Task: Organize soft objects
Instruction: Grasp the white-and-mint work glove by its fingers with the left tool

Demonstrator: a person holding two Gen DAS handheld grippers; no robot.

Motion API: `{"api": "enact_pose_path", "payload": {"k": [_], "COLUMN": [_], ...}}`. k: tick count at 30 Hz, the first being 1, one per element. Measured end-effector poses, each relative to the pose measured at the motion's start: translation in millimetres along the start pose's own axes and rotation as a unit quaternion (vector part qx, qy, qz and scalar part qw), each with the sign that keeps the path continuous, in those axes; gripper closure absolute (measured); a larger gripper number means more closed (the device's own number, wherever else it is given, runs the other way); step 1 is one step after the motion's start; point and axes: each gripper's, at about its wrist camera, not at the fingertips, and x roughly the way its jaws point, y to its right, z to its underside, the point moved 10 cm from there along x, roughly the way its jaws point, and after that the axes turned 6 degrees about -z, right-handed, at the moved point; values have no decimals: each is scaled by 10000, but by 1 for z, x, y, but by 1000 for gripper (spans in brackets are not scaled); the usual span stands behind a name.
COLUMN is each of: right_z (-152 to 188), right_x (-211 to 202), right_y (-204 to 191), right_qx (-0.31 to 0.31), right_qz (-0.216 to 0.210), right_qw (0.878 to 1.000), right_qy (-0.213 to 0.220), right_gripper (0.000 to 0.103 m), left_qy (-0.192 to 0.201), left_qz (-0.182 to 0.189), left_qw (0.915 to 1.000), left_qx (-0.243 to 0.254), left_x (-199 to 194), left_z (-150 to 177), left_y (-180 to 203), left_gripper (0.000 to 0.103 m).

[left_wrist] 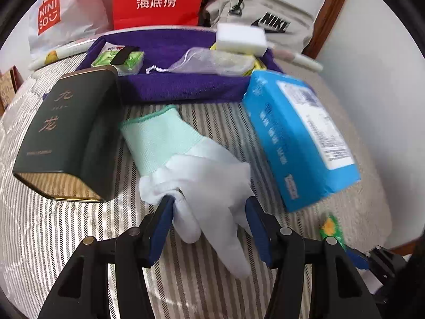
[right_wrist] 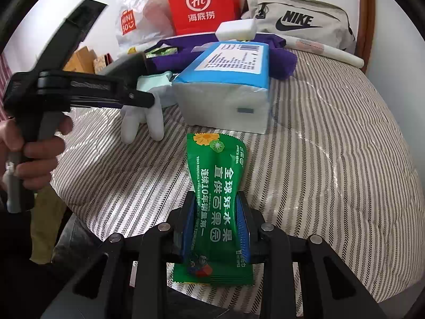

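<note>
On the left side of the striped bed cover (left_wrist: pixel 79 239) lies a dark green tin (left_wrist: pixel 69 133) with gold letters, tipped on its side. Just to its right is a glove (left_wrist: pixel 191 164) with a mint cuff and white fingers. The left gripper (left_wrist: pixel 209 207) stands half spread around the finger part of this glove: the left blue pad (left_wrist: pixel 160 228) touches the bunched white cloth, and the right pad is at the other edge of the glove. Whether the pads truly press the glove, I cannot tell. In the right wrist view a hand (right_wrist: pixel 29 146) holds the handle of this gripper at the left edge.

Farther away, a purple towel (left_wrist: pixel 186 87) is spread, and on it are a small green packet (left_wrist: pixel 119 59), a mesh pouch (left_wrist: pixel 212 61) with a drawstring and a white sponge block (left_wrist: pixel 240 38). Behind them, at the wall, stand a white Miniso bag (left_wrist: pixel 61 18), a red paper bag (left_wrist: pixel 159 0) and a grey Nike pouch (left_wrist: pixel 265 13).

To the right of the glove lies a blue tissue pack (left_wrist: pixel 300 141), tilted. Nearer than it, the right gripper (right_wrist: pixel 216 199) pinches a green wet-wipe sachet (right_wrist: pixel 216 186) at its middle; both blue pads squeeze the foil so that it is narrow there. The far end of the sachet comes just beside the tissue pack (right_wrist: pixel 225 79).
</note>
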Motion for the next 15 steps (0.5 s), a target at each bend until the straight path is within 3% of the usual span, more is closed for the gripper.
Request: {"api": "enact_pose_path", "payload": {"k": [3,6,8,15], "right_z": [-1,-1,-3,-6], "right_x": [0,0,1,4], "right_y": [1,1,1,-2], "right_qx": [17,5,38,38], "right_qz": [-9,-4,-4,125], "right_qw": [10000,10000,10000,9999], "right_qy": [13,14,3,-14], "right_gripper": [74,74,74,74], "left_qy": [24,117,123,7], "left_qz": [-127,-92,79,475], "left_qw": [9999,9996,9995,9985], "left_qx": [52,259,278,271], "left_x": [7,4,1,-20], "left_z": [-2,-1,2,40], "left_y": [2,4,1,-18], "left_gripper": [50,73,82,85]}}
